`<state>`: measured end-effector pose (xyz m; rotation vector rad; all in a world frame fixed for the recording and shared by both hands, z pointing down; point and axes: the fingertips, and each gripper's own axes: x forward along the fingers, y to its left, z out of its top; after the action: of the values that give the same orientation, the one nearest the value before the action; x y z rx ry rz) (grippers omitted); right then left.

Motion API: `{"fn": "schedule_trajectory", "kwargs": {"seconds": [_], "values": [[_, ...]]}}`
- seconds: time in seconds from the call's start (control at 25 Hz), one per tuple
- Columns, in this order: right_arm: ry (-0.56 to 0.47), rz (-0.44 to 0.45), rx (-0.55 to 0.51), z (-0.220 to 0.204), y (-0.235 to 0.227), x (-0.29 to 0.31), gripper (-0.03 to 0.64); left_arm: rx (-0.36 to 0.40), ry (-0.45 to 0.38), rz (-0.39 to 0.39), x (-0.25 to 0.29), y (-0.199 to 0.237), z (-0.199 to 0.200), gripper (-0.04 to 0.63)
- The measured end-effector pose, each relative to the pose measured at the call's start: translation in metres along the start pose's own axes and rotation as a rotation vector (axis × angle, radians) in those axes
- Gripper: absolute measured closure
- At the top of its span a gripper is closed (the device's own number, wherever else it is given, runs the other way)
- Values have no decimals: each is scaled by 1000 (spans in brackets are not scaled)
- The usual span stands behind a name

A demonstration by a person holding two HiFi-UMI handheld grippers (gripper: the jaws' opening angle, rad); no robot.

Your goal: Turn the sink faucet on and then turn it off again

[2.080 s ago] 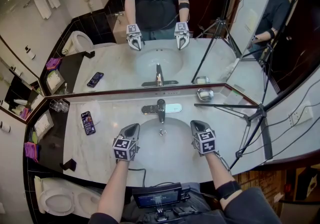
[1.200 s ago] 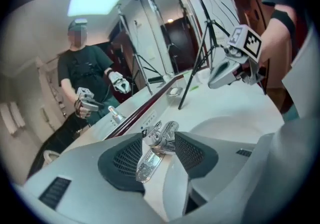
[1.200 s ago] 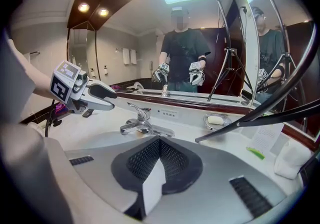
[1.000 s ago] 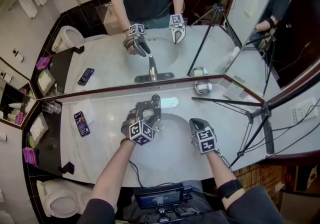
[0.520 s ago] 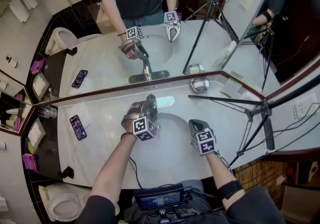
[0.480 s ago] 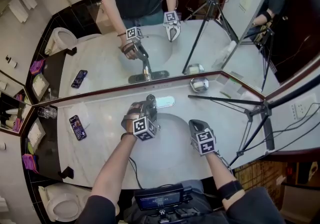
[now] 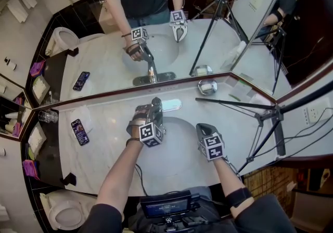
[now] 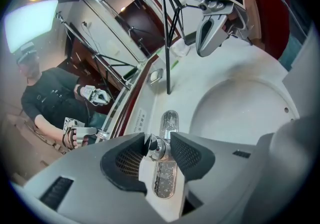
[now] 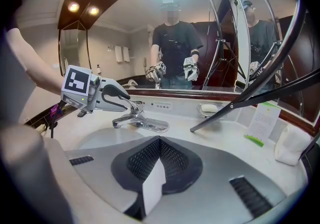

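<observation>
Left gripper (image 7: 151, 110): I am pinching the faucet handle (image 8: 155, 147), jaws just closing onto it | right gripper (image 9: 159, 143): I am keeping it pressed together, empty, hovering over the sink (image 7: 179, 141) | faucet (image 7: 156, 106): standing at the sink's back rim, below the mirror (image 7: 104, 65)

faucet (image 9: 131, 118): chrome | counter (image 7: 104, 117): white, faintly veined | right gripper (image 7: 203, 129) cube: black-white squares | phone (image 7: 78, 131): seemingly purplish screen

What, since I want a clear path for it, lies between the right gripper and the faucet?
Only the bare sink basin: the right gripper view shows nothing else between the right gripper and the faucet; the head view agrees.
</observation>
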<state>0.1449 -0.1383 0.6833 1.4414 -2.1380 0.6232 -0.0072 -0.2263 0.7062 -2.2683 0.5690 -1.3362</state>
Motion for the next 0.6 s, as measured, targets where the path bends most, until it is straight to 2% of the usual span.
{"fn": "schedule_trajectory", "kwargs": {"seconds": [0.48,0.6], "values": [[-7,12,-10,0,4,8,597,28,-3,15,-1,-11,-4,459],[-9,13,-9,3,6,8,597,24,1,33,-5,-10,-2,477]]}}
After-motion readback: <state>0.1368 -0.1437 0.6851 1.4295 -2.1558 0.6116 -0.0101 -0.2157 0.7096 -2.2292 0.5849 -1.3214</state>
